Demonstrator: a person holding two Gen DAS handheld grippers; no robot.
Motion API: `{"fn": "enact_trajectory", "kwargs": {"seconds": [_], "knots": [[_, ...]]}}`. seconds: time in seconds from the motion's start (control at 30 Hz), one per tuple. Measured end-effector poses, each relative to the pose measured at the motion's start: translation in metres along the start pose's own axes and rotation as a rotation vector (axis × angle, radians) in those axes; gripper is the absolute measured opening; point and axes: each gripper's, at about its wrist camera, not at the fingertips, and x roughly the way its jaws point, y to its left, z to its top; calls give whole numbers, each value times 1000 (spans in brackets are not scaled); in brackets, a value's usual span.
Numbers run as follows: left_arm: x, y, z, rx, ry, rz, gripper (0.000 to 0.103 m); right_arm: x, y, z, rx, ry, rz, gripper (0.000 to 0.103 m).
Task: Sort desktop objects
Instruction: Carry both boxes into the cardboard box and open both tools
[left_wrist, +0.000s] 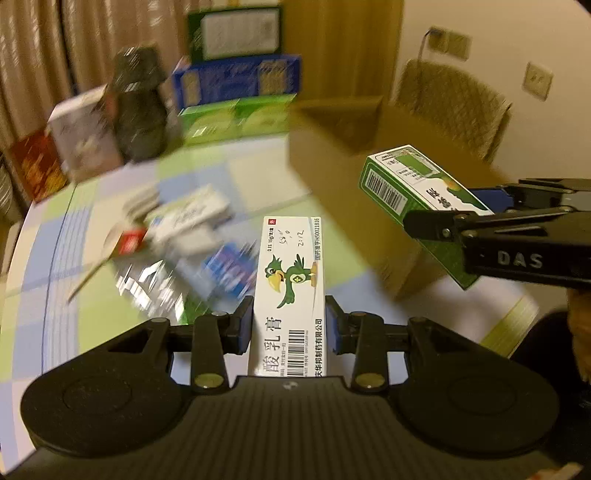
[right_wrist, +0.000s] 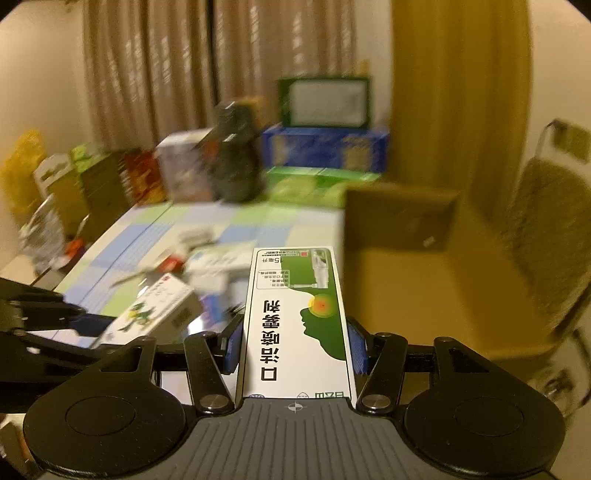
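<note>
Both sets of jaws closed down to box width, each pinching a carton by its long side faces. Left gripper (left_wrist: 289, 325) has the white ointment box (left_wrist: 291, 288) with the green cartoon bird; right gripper (right_wrist: 295, 341) has the green-and-white throat-spray box (right_wrist: 297, 321). Both cartons are in the air, just short of the open cardboard box (left_wrist: 354, 192), which stands on the checked tablecloth (left_wrist: 110, 192). The spray box sits nearer its rim.

Step in hand, as I judge it: carry to the cardboard box and drop. Go one gripper at a time, clear the raised flap, and release only once the carton is over the opening.

Cartons: thin glossy card, rectangular, sharp-edged, crushable. Cardboard box: matte brown. A loose pile of small packets (left_wrist: 184, 221) remains left of it, too blurred to identify.
</note>
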Motion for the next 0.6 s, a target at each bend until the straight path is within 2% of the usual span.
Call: {"fn": "enact_trajectory", "kwargs": {"seconds": [0.13,0.3,0.43,0.6], "knots": [[1,-35,45,27,-41,-40,33,-11,-49,21,29,-21,-61,53],[26,-73,85,42,-37,-82,33,-9,-103,32,78,-8,-92,53],[51,-96,98,53,-10,-105,33,-3,-140,29,126,23,-104,53],[81,-105,109,56,17,-127,33,10,-158,27,155,53,-104,53]]}}
